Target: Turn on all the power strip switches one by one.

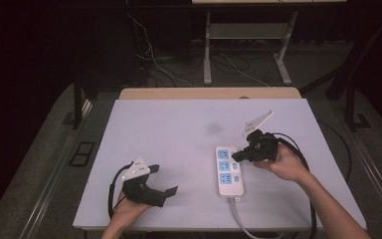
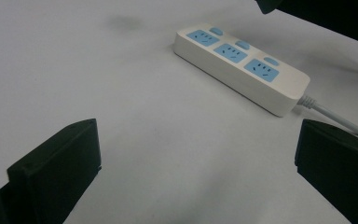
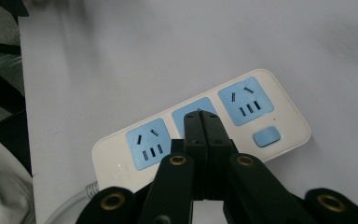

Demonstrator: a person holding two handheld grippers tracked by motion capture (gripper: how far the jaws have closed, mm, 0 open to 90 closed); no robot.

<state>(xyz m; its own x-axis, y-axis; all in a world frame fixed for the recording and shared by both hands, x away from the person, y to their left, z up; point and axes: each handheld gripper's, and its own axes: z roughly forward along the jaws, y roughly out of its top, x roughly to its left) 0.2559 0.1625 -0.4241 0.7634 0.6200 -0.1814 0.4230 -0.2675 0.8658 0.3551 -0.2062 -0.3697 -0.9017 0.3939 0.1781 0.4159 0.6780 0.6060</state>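
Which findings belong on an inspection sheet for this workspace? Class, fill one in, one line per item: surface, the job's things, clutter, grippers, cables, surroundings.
Surface: white table top, bare apart from a faint grey smudge.
Job's things: white power strip with three blue sockets, each with a small blue switch beside it, lying flat at centre right.
Clutter: nothing seen.
Grippers: left gripper open, jaws wide apart, resting near the front left edge, apart from the strip. Right gripper shut, its tips over the middle socket; contact cannot be told.
Cables: strip's grey cord runs off the front edge; a black cable trails from the right gripper.
Surroundings: dark floor, loose wires and desk legs behind the table.
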